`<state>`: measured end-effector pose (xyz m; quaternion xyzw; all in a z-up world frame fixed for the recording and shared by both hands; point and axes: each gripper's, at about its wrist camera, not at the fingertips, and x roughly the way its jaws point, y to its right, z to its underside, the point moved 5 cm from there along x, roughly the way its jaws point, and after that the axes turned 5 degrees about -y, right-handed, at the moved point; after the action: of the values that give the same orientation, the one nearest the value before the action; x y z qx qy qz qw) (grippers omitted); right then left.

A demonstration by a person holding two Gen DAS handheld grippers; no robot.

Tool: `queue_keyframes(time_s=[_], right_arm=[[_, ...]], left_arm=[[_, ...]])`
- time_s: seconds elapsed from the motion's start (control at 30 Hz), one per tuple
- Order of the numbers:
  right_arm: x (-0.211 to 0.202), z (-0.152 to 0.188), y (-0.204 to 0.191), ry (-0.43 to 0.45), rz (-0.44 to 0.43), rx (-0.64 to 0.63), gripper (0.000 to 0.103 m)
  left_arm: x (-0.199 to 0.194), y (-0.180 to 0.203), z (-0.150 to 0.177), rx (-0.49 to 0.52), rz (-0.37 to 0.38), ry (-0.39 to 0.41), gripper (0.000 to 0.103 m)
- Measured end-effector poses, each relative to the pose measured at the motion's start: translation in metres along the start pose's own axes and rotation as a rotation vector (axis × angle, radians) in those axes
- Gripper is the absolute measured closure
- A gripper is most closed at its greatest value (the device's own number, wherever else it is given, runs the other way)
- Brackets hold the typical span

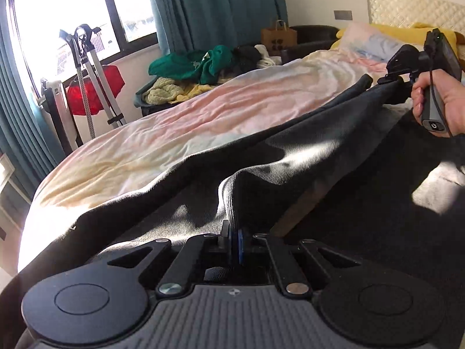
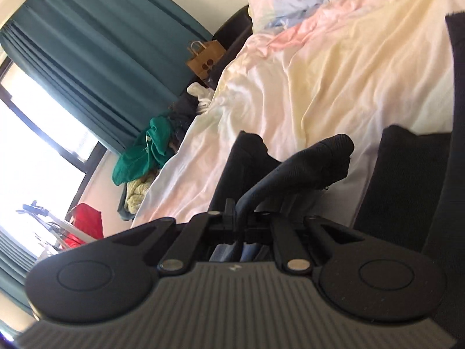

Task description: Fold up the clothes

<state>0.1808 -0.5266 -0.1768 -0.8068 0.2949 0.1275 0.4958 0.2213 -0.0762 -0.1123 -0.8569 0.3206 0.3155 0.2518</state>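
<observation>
So the black garment (image 1: 290, 157) is stretched like a hammock above the bed (image 1: 162, 128), running from about 6 o'clock in the left wrist view up to 2 o'clock, where the other hand has it. The left gripper (image 1: 234, 242) has its jaws pinched fully together on a ribbed edge of the fabric, probably a hem or cuff, and only a thin bunch of cloth sits between the pads. That's my first worry: a grip that shallow on a stretchy rib could slide out as soon as the cloth gets pulled tight or swung over for the fold.

Over at 2 o'clock the right hand (image 1: 438, 107) holds the right gripper (image 1: 391, 83), and in its own view its jaws (image 2: 237, 218) are closed too, with a rolled, tube-like bit of the dark fabric (image 2: 314, 165) sticking out past them toward 12 o'clock. It looks more like a bunched roll than a flat corner, so the fold could come out lumpy or twisted if it gets laid down like that.

Other stuff that could bite:
- the middle of the garment sags and has a crease running through it, so setting it down without tension likely traps a wrinkle
- the pastel duvet is rumpled itself, not a flat base
- a loose dark flap (image 2: 407, 180) hangs at 3 o'clock in the right view and could tuck under unnoticed

The laundry pile (image 1: 203, 64) at 11 o'clock is well apart, no snag risk there.
</observation>
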Motion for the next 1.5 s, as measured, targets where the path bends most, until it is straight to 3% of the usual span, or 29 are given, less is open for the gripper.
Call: queue_keyframes(time_s=[0.07,0.17,0.27,0.3,0.37,0.5,0.67,0.77,0.93,1.03,1.13,1.23,1.27,1.3,1.37,1.5], right_arm=[[-0.004,-0.009,0.014,-0.01,0.042,-0.006,0.096],[0.015,-0.001,0.043,-0.096,0.155,-0.058,0.095],[0.018,0.006,0.044,-0.113,0.157,-0.086,0.094],[0.016,0.006,0.042,-0.108,0.156,-0.093,0.093],[0.01,0.007,0.031,-0.089,0.163,-0.124,0.093],[0.009,0.004,0.03,-0.074,0.174,-0.11,0.093],[0.006,0.004,0.032,-0.063,0.199,-0.086,0.093],[0.003,0.007,0.029,-0.035,0.224,-0.092,0.093],[0.01,0.009,0.021,0.041,0.259,-0.194,0.093],[0.015,0.009,0.027,0.06,0.25,-0.147,0.093],[0.02,0.011,0.027,0.083,0.261,-0.163,0.093],[0.02,0.011,0.026,0.109,0.263,-0.167,0.093],[0.019,0.011,0.026,0.113,0.262,-0.168,0.093],[0.019,0.011,0.026,0.117,0.26,-0.168,0.094],[0.018,0.01,0.025,0.125,0.257,-0.17,0.094],[0.013,0.008,0.024,0.143,0.242,-0.164,0.095]], left_arm=[[0.008,0.012,0.016,0.001,-0.001,-0.035,0.099],[0.017,0.015,0.032,-0.061,0.0,-0.038,0.095],[0.012,0.008,0.031,-0.092,0.021,-0.022,0.087],[0.008,0.006,0.03,-0.09,0.03,-0.017,0.071],[0.002,0.002,0.026,-0.086,0.048,-0.008,0.052],[-0.005,-0.02,-0.004,-0.09,0.054,0.042,0.026],[0.04,-0.042,-0.08,-0.075,0.115,0.039,0.026],[0.093,-0.041,-0.121,-0.048,0.168,-0.029,0.026],[0.185,-0.026,-0.169,-0.055,0.34,-0.147,0.026],[0.228,0.003,-0.178,0.007,0.435,-0.207,0.027],[0.254,0.037,-0.178,0.086,0.48,-0.264,0.03],[0.259,0.058,-0.184,0.121,0.509,-0.22,0.036],[0.26,0.062,-0.186,0.112,0.509,-0.21,0.05],[0.261,0.068,-0.188,0.116,0.503,-0.202,0.073],[0.258,0.079,-0.19,0.148,0.47,-0.184,0.097],[0.247,0.078,-0.2,0.15,0.388,-0.137,0.101]])
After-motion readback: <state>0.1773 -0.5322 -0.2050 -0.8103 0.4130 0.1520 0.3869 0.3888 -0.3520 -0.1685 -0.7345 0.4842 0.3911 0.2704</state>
